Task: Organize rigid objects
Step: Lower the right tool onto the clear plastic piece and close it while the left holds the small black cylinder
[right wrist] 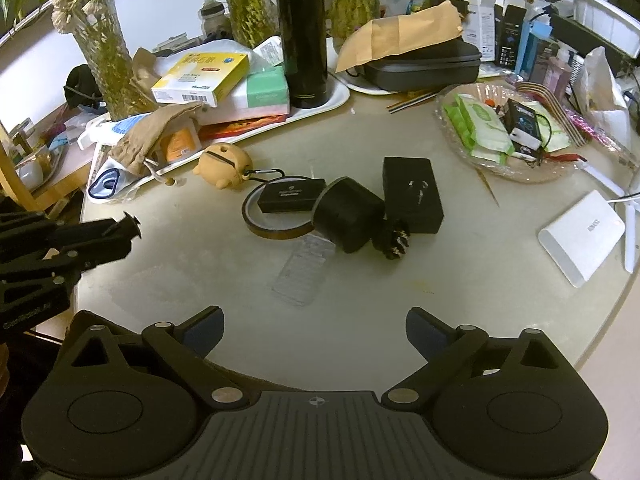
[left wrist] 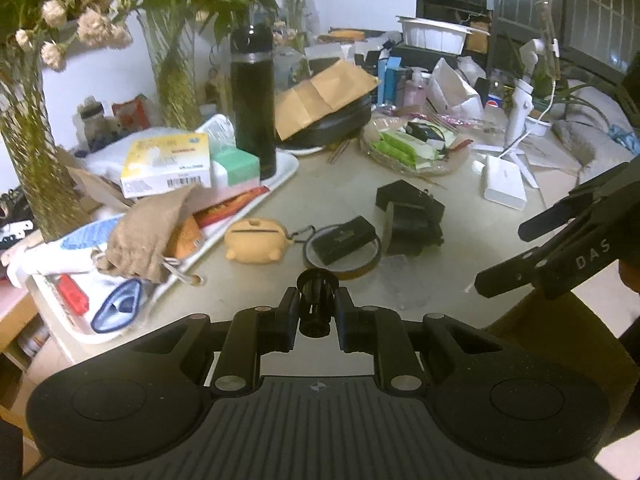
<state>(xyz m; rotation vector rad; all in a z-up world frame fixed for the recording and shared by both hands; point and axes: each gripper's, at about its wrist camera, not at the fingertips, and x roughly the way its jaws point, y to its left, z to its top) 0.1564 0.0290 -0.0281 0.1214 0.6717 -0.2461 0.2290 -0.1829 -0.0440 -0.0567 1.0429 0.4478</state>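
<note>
While the right claw [right wrist: 315, 334] is held spread and empty above the surface [right wrist: 400, 300], a small black spool [left wrist: 316, 304] is clenched in the left claw [left wrist: 316, 314].

The pale round table [right wrist: 400, 300] carries a tape ring [right wrist: 276, 224], black boxes [right wrist: 412, 196] and a white tray [right wrist: 332, 100].

the left gripper [left wrist: 316, 312] hangs above the table, tilted downward, its jaws pinched on a small black part [left wrist: 316, 300]. the right gripper [right wrist: 316, 332] tilts down steeply, jaws wide apart.
</note>
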